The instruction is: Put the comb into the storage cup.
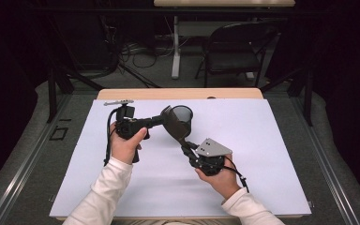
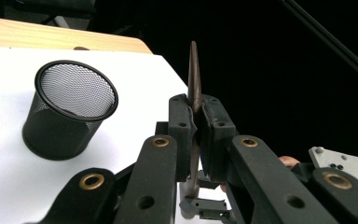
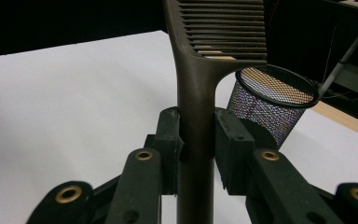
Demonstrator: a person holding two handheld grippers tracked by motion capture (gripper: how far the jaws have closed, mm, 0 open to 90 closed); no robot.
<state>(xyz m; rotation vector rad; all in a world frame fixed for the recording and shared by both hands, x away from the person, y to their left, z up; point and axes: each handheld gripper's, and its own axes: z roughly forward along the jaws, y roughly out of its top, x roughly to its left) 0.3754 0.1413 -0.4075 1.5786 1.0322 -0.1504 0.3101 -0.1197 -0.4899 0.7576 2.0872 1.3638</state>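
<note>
Step judged in hand: transfer of the comb from one hand-held gripper to the other, probably ahead of placing it in the cup.

1. Counter [image 1: 178,93] and white sheet [image 1: 262,154]. Use the sheet as the working area. Keep both hands over it, to catch any drop there rather than on the floor.

2. Cup [image 2: 60,126]. Located upright on the sheet toward its far edge, mouth open, just behind the comb in the high view. Leave untouched during the transfer. Keep cables clear of it; being light mesh, probably easy to tip.

3. Comb [image 3: 195,88]. Located in the air above the sheet, near the cup, bridging the two grippers. Hold steady; avoid pulling the ends apart or twisting one against the other while both grips are on.

4. Left hand-held gripper [image 2: 196,121]. Clamped tight on the two flat faces of the comb, seen edge-on from its own camera. Confirm a square, firm hold here before any release elsewhere.

5. Right hand-held gripper [image 3: 196,135]. Closed on the handle, pads pressed against both sides. Release only after the left grip is confirmed. Open slowly, then draw straight back along the handle, without sideways drag.
</note>
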